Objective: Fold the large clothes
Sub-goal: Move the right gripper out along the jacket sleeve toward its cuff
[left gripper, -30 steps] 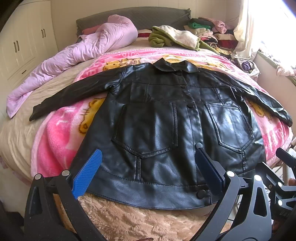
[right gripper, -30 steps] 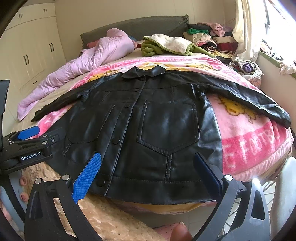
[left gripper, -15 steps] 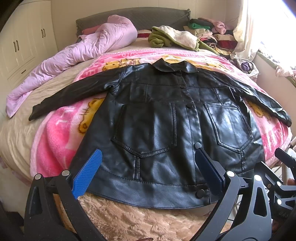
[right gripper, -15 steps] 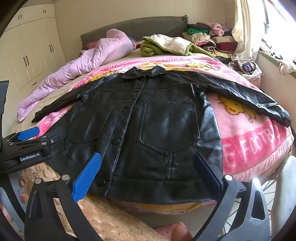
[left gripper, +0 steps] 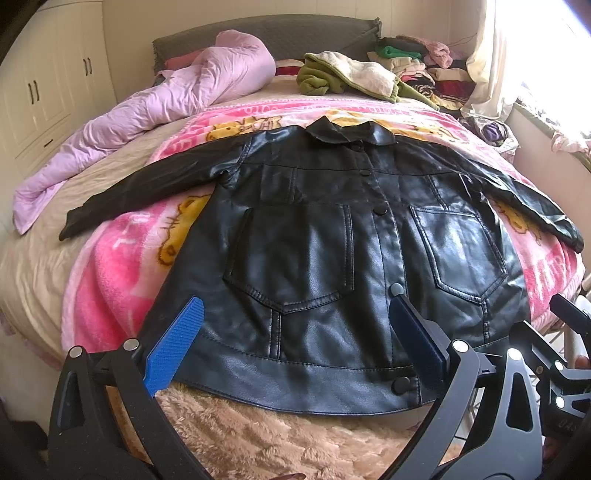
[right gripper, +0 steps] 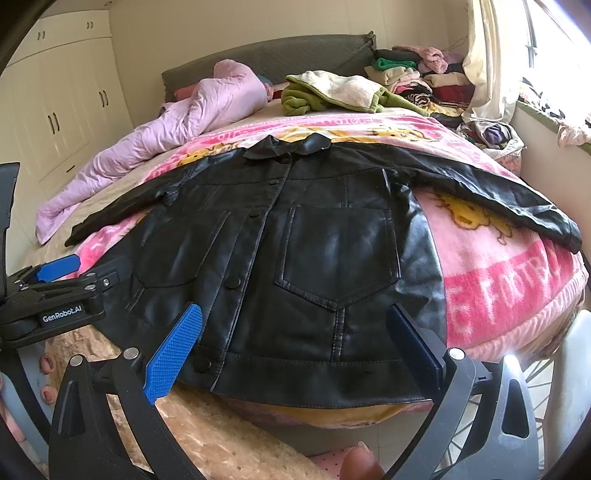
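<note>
A bed fills the room ahead of both grippers, with a dark padded headboard at its far end and white wardrobe doors off to the left. Over the mattress lies a pink cartoon-print blanket, and spread flat on that, front side up and buttoned, is the black leather jacket, its collar pointing away toward the headboard and its hem nearest the grippers. Both sleeves stretch outward, one far to the left and one far to the right. Beyond the jacket on the left lies a crumpled lilac quilt; beyond it in the middle sits a green and cream garment, and further right a heap of folded clothes beside a pale curtain. A tan shaggy throw lies just under the jacket's hem, closest to the fingers. The left gripper hovers above the hem on the left pocket side, its jaws spread wide and holding nothing. The right gripper hangs over the hem on the right pocket side, likewise wide apart and empty, with the left gripper's body showing at its left edge.
</note>
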{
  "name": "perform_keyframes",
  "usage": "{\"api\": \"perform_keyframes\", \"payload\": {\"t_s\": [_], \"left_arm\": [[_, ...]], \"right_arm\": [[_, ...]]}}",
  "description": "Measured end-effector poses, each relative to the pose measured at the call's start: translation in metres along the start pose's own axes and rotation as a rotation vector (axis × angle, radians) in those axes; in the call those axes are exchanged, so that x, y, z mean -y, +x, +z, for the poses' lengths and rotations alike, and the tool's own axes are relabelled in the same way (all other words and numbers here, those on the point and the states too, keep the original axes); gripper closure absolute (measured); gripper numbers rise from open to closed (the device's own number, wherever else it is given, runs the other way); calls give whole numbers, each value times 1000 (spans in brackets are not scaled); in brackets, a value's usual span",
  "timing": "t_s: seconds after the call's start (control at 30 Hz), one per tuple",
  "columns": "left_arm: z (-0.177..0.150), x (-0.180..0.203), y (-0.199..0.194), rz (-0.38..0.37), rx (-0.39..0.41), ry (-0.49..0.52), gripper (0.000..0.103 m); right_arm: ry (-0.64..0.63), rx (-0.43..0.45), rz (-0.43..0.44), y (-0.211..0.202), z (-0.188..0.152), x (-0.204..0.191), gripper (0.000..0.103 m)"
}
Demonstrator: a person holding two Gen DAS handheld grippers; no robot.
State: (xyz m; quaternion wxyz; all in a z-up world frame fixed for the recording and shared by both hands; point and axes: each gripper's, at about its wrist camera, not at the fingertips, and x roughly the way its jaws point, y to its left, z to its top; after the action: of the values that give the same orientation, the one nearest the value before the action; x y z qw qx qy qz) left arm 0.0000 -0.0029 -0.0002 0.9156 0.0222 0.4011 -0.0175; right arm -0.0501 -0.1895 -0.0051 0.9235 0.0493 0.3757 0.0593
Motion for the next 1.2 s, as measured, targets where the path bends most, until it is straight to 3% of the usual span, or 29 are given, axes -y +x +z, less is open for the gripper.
{"api": "perform_keyframes", "payload": {"t_s": [0.43,0.8,1.2], "left_arm": [[7,-5,8,-3,-6,-8,9],[43,-2,11,-4,-7,-4,9],[96,4,12,-15,31,0,9]], "right_arm": [[8,-10,27,7,8,1,4],[93,34,83,-4,42,23,4],[137,108,80,-7,93,40,4]]}}
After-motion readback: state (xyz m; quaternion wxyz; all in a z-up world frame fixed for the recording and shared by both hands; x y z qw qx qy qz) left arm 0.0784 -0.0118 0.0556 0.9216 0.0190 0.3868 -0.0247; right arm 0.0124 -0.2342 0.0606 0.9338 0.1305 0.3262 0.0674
